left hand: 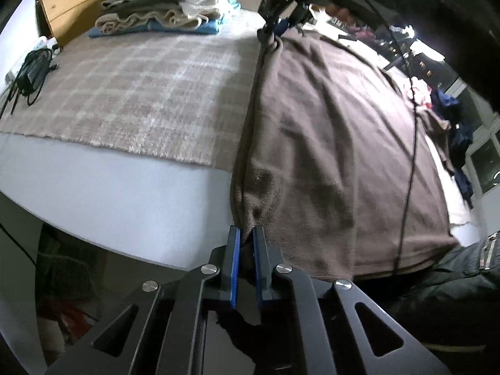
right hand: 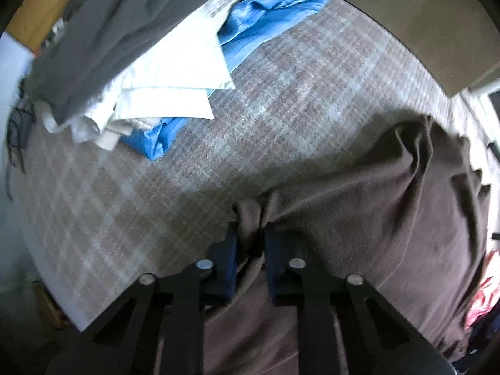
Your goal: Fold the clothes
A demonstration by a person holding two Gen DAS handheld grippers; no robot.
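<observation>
Both grippers are pinching the soft brown fleece garment (left hand: 337,131) spread on the plaid-covered worktop (left hand: 131,93), the left gripper (left hand: 246,243) at its near corner and the right gripper (right hand: 250,234) at its far corner, apparently readying a fold.

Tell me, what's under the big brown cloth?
The brown cloth lies on a checked blanket, which shows beside it on the white table. How far the blanket reaches underneath is covered, so I cannot tell.
</observation>
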